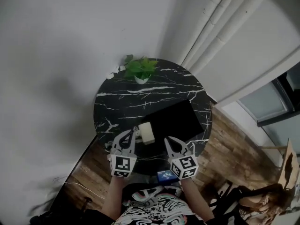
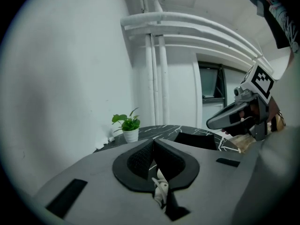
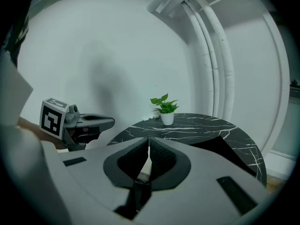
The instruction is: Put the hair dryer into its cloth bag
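A cream hair dryer (image 1: 146,132) lies on the round black marble table (image 1: 122,97), near its front edge. The black cloth bag (image 1: 174,120) lies flat just right of it, and it also shows as a dark patch in the left gripper view (image 2: 197,139) and the right gripper view (image 3: 225,146). My left gripper (image 1: 131,132) hovers at the dryer's left, jaws shut on nothing (image 2: 153,142). My right gripper (image 1: 168,140) hovers over the bag's near edge, also shut and empty (image 3: 148,140). A pale bit of the dryer (image 3: 144,170) shows under the right jaws.
A small potted plant (image 1: 139,69) stands at the table's far edge, against the white wall. White pipes (image 1: 220,22) run up the corner at right. Wooden floor (image 1: 234,144) surrounds the table. A small blue item (image 1: 165,175) sits at the table's near rim.
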{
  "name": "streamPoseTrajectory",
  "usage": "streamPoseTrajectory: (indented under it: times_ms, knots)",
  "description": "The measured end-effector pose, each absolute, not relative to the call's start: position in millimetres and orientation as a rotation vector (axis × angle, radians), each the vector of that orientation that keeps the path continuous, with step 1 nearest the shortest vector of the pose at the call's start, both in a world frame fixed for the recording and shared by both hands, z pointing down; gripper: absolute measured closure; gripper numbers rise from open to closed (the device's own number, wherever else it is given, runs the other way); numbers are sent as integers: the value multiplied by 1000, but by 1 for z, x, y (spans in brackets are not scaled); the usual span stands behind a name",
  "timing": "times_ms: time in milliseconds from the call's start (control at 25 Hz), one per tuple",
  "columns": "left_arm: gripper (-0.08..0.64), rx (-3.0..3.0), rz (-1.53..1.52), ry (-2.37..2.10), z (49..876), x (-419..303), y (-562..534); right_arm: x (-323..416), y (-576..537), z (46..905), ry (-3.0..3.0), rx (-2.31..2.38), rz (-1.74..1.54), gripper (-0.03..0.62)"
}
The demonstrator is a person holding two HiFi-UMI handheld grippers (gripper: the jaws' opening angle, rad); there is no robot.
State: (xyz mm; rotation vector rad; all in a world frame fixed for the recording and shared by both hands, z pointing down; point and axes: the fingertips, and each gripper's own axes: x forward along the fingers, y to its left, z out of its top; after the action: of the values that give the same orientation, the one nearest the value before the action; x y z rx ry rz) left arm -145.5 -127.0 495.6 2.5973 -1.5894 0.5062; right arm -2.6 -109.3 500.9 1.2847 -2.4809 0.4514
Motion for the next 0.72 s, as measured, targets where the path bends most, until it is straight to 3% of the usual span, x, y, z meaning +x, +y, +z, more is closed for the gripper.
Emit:
streamPoseTrajectory:
  times_ms: [720]
  knots:
    - [545, 2558, 752, -1470, 553, -159, -120, -16, -111, 552, -2427, 1103, 624, 569]
